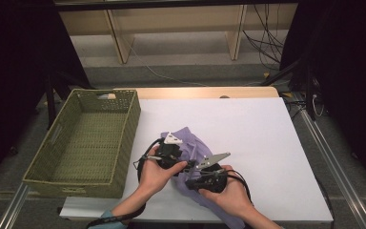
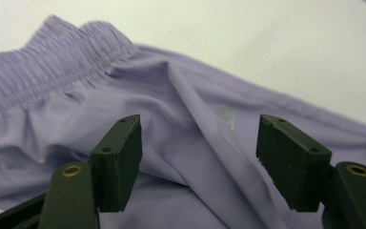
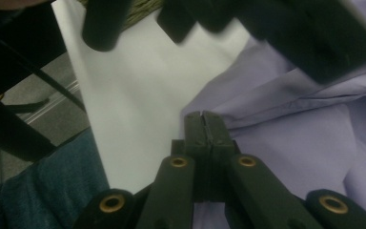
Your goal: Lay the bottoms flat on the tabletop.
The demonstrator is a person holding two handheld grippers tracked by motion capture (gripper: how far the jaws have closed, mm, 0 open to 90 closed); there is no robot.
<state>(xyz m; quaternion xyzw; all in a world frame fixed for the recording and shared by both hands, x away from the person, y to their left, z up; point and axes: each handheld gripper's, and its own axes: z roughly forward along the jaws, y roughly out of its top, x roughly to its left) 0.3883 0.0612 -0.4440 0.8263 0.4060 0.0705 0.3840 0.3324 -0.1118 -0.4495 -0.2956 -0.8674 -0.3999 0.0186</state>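
Barely started tbh: shorts (image 1: pixel 190 143) still rumpled on table (image 1: pixel 267 143), basket (image 1: pixel 124 102) empty. Left gripper (image 2: pixel 198 157) spread over cloth, right gripper (image 3: pixel 203 121) clenched, maybe pinching an edge.

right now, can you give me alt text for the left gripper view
A crumpled lilac fabric garment with a gathered elastic waistband lies on a white table surface. The left hand-held gripper hangs just above it, its two black jaws standing apart with a raised fold of cloth between them, not pinched.
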